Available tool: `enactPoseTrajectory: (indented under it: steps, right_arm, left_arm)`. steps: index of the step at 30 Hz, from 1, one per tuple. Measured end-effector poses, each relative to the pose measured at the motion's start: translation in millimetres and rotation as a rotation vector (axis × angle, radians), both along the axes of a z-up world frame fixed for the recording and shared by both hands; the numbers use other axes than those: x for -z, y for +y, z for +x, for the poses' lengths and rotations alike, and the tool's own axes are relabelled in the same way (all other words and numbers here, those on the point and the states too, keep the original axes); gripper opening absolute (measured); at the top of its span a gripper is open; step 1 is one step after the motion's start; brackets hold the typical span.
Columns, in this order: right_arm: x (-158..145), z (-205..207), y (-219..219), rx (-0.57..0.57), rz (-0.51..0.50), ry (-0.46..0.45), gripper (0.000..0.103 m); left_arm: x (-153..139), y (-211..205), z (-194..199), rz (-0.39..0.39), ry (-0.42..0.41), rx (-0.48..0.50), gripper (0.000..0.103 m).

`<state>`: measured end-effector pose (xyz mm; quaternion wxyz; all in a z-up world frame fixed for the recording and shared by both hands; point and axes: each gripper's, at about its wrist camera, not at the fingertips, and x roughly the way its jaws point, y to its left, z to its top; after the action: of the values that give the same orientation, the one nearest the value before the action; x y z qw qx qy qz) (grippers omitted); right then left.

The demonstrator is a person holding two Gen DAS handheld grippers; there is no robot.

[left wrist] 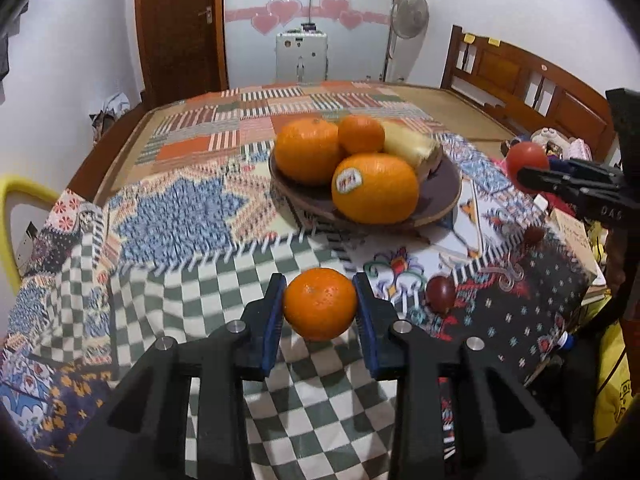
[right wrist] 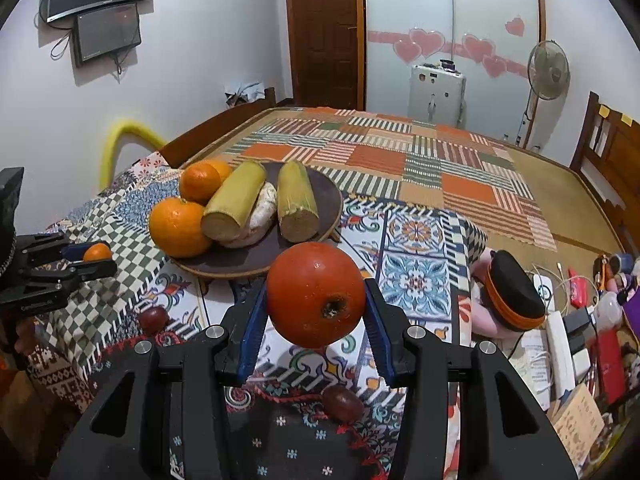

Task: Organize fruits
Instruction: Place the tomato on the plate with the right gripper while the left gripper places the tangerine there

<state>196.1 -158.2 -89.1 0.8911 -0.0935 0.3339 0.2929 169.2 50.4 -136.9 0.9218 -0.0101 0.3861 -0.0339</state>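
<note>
Now mandarin (left wrist: 320, 303) sits clamped between left tongs (left wrist: 320, 308).

Glossy tomato (right wrist: 315, 294), dimpled mandarin (left wrist: 320, 309), woven cloth (left wrist: 192, 208).

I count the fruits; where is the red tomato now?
The red tomato sits between the right gripper fingers, above the cloth, just before the brown plate.

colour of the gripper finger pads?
Blue, on black fingers. Clearest in the left wrist view, on the pads beside the small orange.
</note>
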Motion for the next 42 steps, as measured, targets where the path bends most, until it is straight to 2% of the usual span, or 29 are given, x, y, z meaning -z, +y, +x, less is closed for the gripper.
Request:
enactPoseTrajectory:
  steps: [10,25,33,40,42]
  right_arm:
    - [-15.6,6.7,16.2,-0.027,0.022,-0.052,0.043]
    - [-28.9,42.6,55.6,-0.061,0.004,-0.099,0.043]
    - [-13.7,71.2,78.6,-0.088,0.000,-0.018,0.043]
    - [1.3,89.3,97.1,-0.110,-0.030,0.058,0.043]
    - [2.6,89.5,99.9,-0.110,-0.047,0.054,0.043]
  left_arm:
    - [-33.3,-4.2,15.9,0.001,-0.097,0.006,0.034]
    - [-50.7,-4.7,52.8,0.019,-0.166,0.006,0.034]
    - [-47.7,0.6,78.5,-0.010,-0.167,-0.014,0.034]
    - [-41.3,4.9,86.5,-0.025,-0.150,-0.015,0.034]
    - [-41.0,5.7,86.0,-0.023,-0.150,-0.013,0.034]
